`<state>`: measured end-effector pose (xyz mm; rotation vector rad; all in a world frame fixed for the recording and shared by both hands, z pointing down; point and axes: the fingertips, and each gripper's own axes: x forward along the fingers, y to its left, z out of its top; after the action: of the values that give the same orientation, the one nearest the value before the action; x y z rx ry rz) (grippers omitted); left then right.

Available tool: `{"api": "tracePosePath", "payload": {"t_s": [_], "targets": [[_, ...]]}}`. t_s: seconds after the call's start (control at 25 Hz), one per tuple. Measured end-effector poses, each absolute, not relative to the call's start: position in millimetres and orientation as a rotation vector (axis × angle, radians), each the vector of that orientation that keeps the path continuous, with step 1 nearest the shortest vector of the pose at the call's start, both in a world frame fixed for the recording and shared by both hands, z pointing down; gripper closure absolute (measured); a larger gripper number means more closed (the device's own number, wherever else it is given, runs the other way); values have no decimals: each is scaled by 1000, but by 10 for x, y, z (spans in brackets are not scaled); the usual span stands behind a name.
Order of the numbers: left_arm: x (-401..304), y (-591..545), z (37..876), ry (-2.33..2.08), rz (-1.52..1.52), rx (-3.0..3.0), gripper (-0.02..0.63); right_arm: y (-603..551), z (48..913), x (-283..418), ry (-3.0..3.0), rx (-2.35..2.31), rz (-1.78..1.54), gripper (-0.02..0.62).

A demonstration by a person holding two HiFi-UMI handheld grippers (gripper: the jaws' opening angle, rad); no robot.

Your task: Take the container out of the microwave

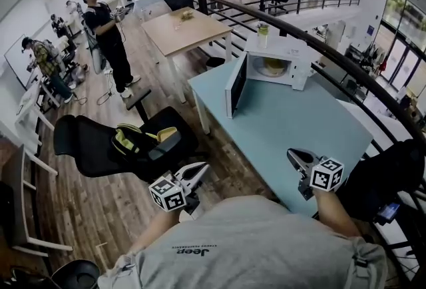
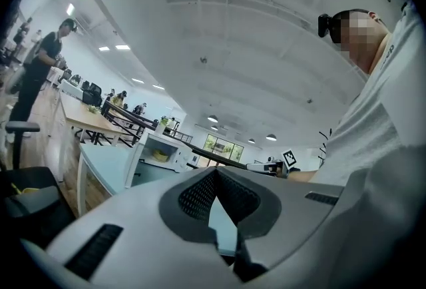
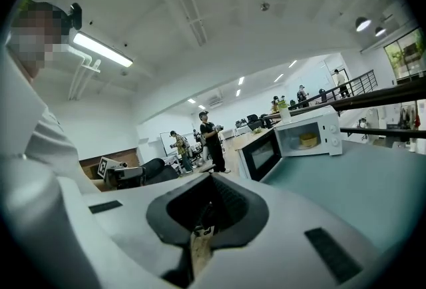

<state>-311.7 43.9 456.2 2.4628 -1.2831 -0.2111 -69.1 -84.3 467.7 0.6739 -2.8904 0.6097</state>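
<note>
Closest to the lens, along the bottom edge of the head view, is the wearer's grey shirt (image 1: 246,248). Just above it at lower left, the left claw (image 1: 198,170) is out over the wooden floor. Its own view shows the jaws together with nothing between them. Up and left of it sits a black office chair (image 1: 120,144) with something yellow-green on the seat. A person in black (image 1: 106,38) stands at upper left, and a wooden desk (image 1: 183,31) is further in, near top centre.

Right of centre, a pale blue desk (image 1: 293,128) carries a white microwave (image 1: 283,58) at its far end. The microwave's door (image 1: 236,84) is swung wide open to the left and a bottle (image 1: 263,33) stands on top. The yellow container (image 1: 273,66) sits inside the cavity, well apart from both claws.

At lower right, the right claw (image 1: 297,158) is over the near edge of the pale blue desk, jaws together and empty in its own view. That view also shows the microwave (image 3: 309,134) ahead at the right, with the container (image 3: 307,140) in it. A dark railing (image 1: 333,54) curves down the right side.
</note>
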Motion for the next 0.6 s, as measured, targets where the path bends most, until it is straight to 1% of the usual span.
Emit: {"api": "tracePosePath", "payload": {"t_s": [0.2, 0.6], "targets": [[-2494, -51, 4528, -1231, -149, 2480, 589, -1216, 4742, -214, -2907, 682, 647, 577], [-1182, -839, 4621, -1058, 4, 2505, 589, -1700, 5187, 826, -2893, 782, 821, 578]]}}
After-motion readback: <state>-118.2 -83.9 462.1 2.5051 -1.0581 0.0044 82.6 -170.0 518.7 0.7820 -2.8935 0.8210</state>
